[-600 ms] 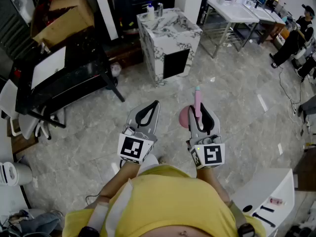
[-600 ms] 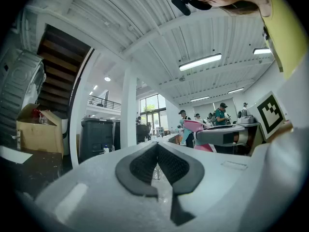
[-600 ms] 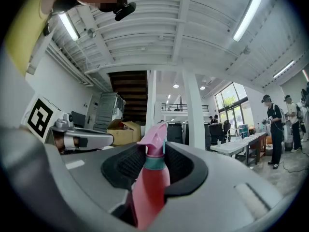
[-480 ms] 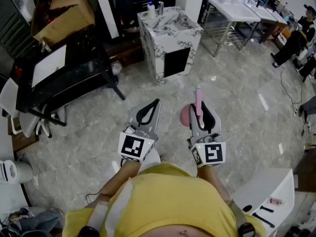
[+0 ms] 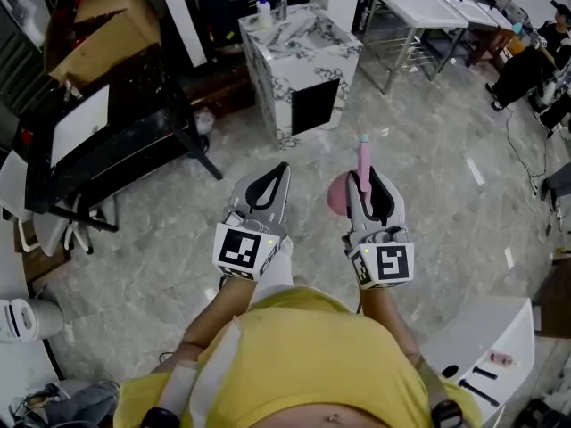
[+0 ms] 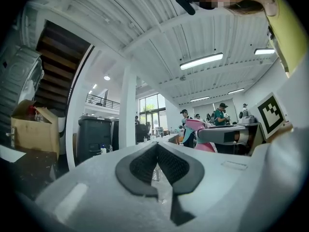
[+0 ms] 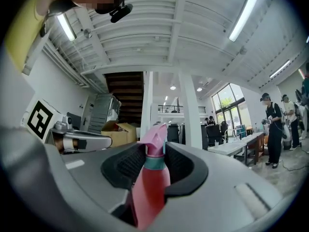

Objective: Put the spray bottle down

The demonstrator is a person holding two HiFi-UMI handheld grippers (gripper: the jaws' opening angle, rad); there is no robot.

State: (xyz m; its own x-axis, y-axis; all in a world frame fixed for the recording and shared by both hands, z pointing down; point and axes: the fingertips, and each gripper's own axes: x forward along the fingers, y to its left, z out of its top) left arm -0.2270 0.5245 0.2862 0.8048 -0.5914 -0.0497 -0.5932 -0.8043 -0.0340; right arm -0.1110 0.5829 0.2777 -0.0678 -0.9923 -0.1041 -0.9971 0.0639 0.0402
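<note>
Fingers [image 7: 190,170] of the right gripper [image 7: 154,150] are clamped on a pink plastic spray bottle with a teal collar [image 7: 148,187], gripping it about the neck so that the pink nozzle projects past the fingertips (the body lies behind, toward the person). Fingers [image 6: 137,166] of the left gripper [image 6: 157,146] are closed together, tips meeting, with nothing between them. Head view: the two grippers are held side by side, roughly level, in front of the person's yellow shirt [image 5: 294,355] and above a grey stone-tile floor [image 5: 446,176]; the bottle rests on no surface. Beyond stand a white marble-patterned cabinet [image 5: 299,56] and a brown cardboard box [image 5: 107,25].
</note>
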